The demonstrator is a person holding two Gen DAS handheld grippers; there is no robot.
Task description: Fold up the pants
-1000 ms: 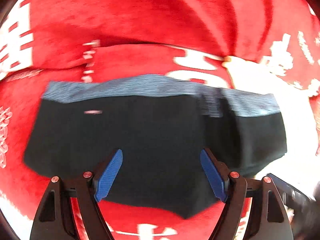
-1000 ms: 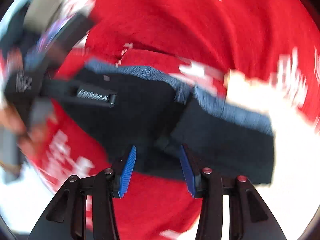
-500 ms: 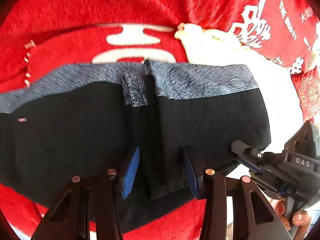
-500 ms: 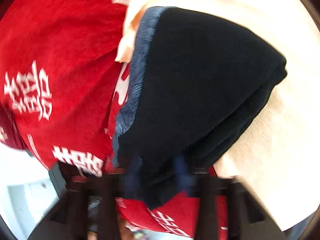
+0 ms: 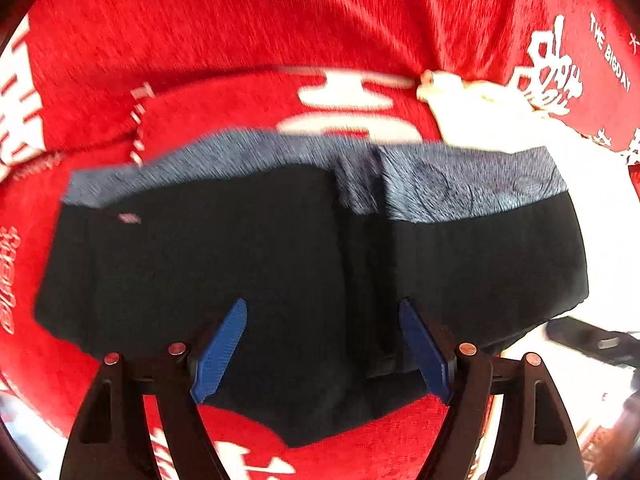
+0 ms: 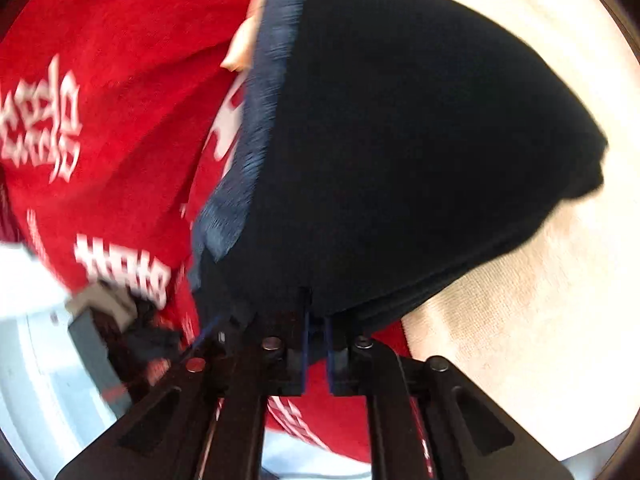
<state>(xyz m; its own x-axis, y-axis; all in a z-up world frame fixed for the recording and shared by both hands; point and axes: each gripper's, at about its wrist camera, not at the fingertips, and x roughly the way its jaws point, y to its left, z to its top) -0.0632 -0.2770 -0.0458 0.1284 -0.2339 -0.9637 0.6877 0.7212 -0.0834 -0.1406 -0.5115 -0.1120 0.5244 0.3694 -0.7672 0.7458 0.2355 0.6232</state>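
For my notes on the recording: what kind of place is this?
Probably a home, perhaps a bed: black pants lie on a red printed blanket, beside a cream towel-like cloth. No walls or furniture show.

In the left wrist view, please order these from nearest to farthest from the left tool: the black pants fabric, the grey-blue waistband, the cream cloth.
1. Black pants fabric: directly between and ahead of the open left tool.
2. Grey-blue waistband: along the pants' far edge.
3. Cream cloth: beyond the waistband, to the upper right, on the red blanket.
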